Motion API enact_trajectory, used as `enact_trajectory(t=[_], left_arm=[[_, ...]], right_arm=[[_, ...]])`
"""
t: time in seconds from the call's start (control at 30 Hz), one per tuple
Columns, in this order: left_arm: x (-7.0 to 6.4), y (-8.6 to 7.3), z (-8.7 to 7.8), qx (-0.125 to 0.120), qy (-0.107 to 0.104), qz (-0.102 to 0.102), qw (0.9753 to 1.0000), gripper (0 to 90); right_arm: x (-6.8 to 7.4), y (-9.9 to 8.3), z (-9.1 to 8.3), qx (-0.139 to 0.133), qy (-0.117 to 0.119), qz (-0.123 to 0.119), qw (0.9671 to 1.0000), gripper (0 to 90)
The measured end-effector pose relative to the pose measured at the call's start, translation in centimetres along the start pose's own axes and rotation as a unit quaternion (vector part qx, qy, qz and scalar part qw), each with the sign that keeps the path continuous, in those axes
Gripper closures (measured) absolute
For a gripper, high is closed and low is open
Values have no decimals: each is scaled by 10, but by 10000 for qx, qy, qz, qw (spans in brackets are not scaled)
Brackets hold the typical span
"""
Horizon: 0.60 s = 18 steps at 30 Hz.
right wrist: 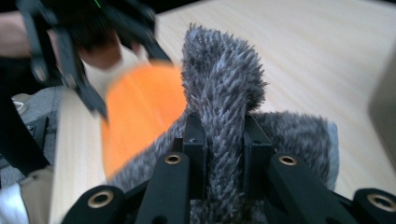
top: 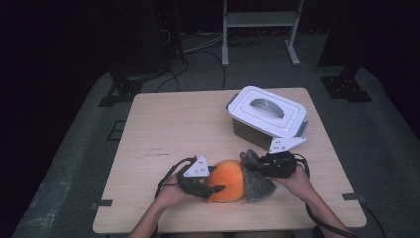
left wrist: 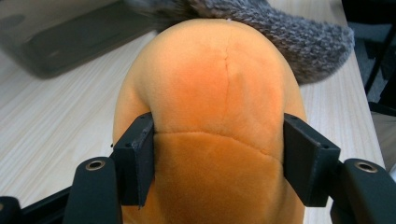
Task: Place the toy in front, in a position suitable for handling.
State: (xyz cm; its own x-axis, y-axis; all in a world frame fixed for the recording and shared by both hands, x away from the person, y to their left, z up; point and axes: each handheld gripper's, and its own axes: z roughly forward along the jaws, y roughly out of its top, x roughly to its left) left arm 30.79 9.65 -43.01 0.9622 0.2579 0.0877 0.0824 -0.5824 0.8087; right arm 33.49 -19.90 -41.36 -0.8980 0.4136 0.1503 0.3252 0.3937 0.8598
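Clamping the orange plush, the left hand-held gripper; right hand-held gripper pinches grey fuzzy cloth near lidded box.

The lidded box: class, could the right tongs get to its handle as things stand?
Probably not yet: the way to the box looks free, with bare table between, but the right tongs are shut on the grey cloth.

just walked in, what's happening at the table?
A person works a gripper in each hand at the near edge of the table. The left gripper is clamped on an orange plush toy; the right gripper pinches a fold of grey fuzzy cloth lying against the toy. A lidded white container sits behind, untouched.
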Motion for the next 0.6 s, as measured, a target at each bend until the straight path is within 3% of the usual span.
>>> enact_trajectory(t=[0.07, 0.17, 0.27, 0.37, 0.53, 0.6], left_arm=[[-2, 2, 3, 12, 0, 30, 10000, 336], [1, 0, 1, 32, -19, -65, 10000, 305], [4, -1, -1, -3, -57, -209, 9998, 237], [8, -1, -5, -268, -280, -471, 9981, 161], [12, -8, -5, -73, -293, -575, 9979, 290], [12, -10, -5, -83, -370, -628, 9973, 289]], right_arm=[[9, 12, 5, -101, 93, -159, 9998, 752], [14, 16, 13, 10, 54, -332, 9994, 752], [7, 8, 13, 21, 38, -148, 9999, 752], [-3, -3, 11, 30, -2, 80, 10000, 752], [-9, -17, 5, 128, -22, 302, 9995, 752], [-10, -21, 4, 148, 55, 380, 9992, 751]])
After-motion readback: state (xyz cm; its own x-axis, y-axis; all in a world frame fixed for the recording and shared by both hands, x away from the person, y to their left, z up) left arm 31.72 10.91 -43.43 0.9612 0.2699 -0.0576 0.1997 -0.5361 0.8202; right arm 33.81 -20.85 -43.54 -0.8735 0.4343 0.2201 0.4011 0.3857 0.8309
